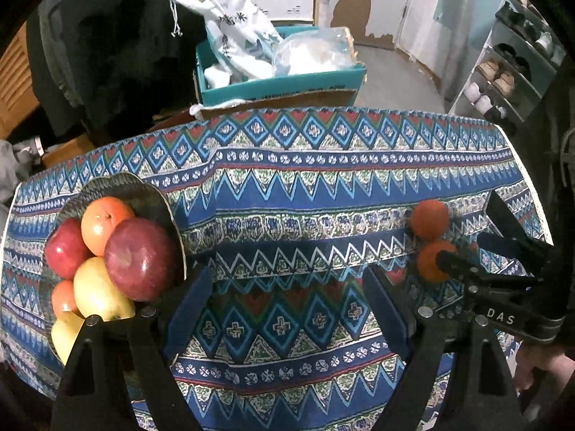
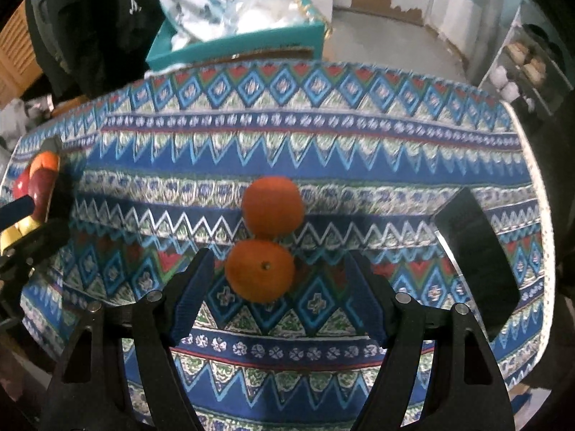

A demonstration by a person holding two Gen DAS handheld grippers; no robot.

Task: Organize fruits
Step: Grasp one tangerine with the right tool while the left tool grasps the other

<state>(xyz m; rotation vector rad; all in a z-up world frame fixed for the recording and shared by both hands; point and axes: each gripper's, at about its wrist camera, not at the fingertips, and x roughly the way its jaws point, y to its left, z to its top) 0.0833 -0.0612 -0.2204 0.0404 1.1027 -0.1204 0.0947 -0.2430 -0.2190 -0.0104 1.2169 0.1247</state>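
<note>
Wide open, my right claw (image 2: pixel 276 287) straddles the near orange (image 2: pixel 259 270); closing crooked could roll it into its neighbour (image 2: pixel 272 204).

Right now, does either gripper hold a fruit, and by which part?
Nothing is held. The left gripper is open over bare cloth. The right gripper is open around the near orange, not touching it.

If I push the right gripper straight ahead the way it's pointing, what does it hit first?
Most likely the near orange, which sits between the open fingers of the right gripper, a little left of centre. Directly behind and apparently touching it is the far orange, which would probably get nudged along the tablecloth.
</note>
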